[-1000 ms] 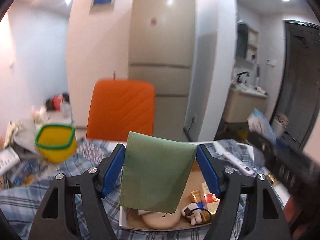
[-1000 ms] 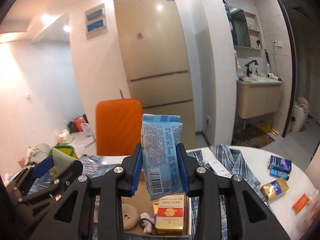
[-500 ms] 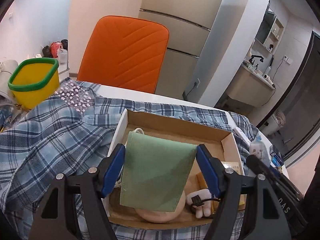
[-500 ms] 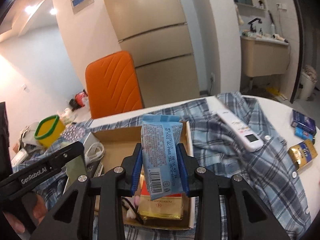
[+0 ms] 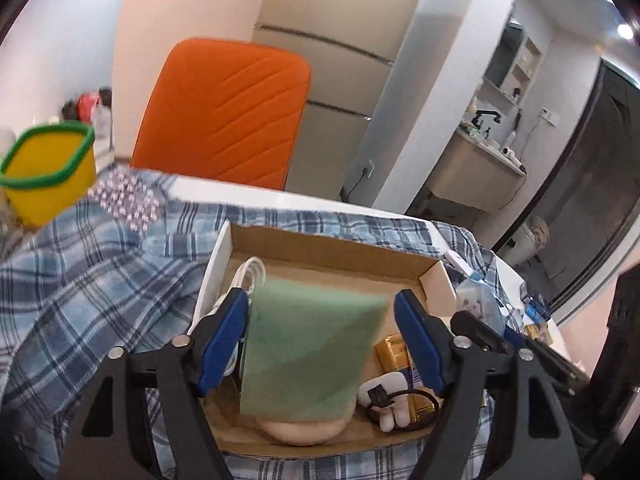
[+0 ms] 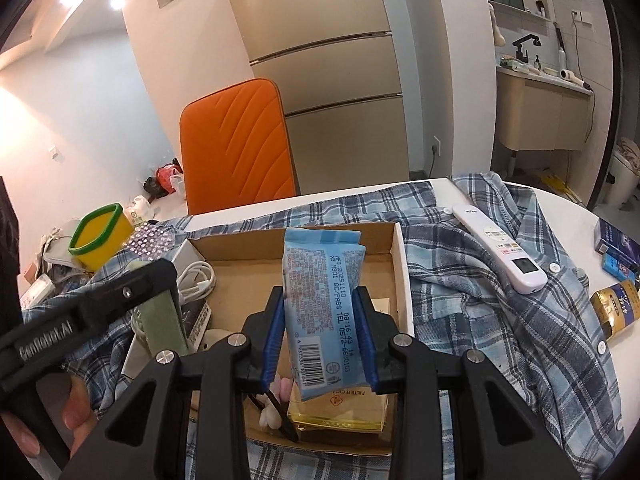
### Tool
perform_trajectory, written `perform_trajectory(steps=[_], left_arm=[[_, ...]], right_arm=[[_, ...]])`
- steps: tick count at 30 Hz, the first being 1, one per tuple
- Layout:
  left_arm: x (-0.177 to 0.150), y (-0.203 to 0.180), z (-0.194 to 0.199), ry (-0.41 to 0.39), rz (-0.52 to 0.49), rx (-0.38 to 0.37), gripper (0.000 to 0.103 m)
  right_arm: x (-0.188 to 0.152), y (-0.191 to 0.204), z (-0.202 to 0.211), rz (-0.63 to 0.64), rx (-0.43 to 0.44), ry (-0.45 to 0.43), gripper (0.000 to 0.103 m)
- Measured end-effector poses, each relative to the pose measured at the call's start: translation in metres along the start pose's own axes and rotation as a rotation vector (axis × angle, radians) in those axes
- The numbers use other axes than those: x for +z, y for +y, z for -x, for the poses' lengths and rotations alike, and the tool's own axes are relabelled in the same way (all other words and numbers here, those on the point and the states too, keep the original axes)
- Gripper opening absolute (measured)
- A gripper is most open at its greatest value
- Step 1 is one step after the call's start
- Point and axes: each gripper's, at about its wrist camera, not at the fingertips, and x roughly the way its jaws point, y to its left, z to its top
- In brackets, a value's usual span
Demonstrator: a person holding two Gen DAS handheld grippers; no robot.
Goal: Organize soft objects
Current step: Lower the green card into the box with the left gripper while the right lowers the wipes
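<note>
Left wrist: left gripper (image 5: 320, 330) clamped on green cloth (image 5: 308, 354) over cardboard box (image 5: 332, 246) holding white cable (image 5: 250, 272), gold packs | Right wrist: right gripper (image 6: 320, 330) clamped on blue tissue pack (image 6: 322, 304) above box's right half, gold pack (image 6: 340, 410) beneath.

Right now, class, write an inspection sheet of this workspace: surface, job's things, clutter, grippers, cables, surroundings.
Surface: white table under a plaid shirt.
Job's things: green cloth, blue packet, both above the cardboard box.
Clutter: remote, cigarette packs, yellow tub.
Grippers: left gripper shut on the cloth; right gripper shut on the packet.
Cables: white cable in the box.
Surroundings: orange chair, fridge.
</note>
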Motion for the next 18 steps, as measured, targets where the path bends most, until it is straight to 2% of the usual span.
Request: perform_trajectory(steps=[1, 2, 3, 6, 13, 15, 18], left_arm=[[-0.001, -0.002, 0.001, -0.010, -0.009, -0.008, 0.096], [-0.002, -0.005, 0.005, -0.033, -0.019, -0.021, 0.102], [-0.003, -0.006, 0.008, -0.065, -0.029, -0.022, 0.103], [-0.005, -0.013, 0.020, -0.139, -0.085, 0.028, 0.103], [-0.005, -0.020, 0.058, -0.336, -0.144, 0.008, 0.103], [-0.005, -0.023, 0.068, -0.389, -0.161, 0.028, 0.103], [-0.004, -0.023, 0.073, -0.420, -0.169, 0.038, 0.103]], right_arm=[[0.000, 0.000, 0.000, -0.001, -0.001, -0.002, 0.035], [0.001, 0.000, 0.001, -0.002, -0.002, -0.003, 0.035], [0.001, 0.000, 0.002, -0.002, -0.001, -0.005, 0.035], [0.001, 0.000, 0.004, 0.001, -0.003, -0.017, 0.035], [0.000, 0.009, 0.002, 0.028, 0.000, -0.013, 0.035], [-0.001, 0.015, -0.001, 0.034, 0.020, -0.008, 0.035], [-0.002, 0.023, -0.003, 0.040, 0.071, 0.000, 0.035]])
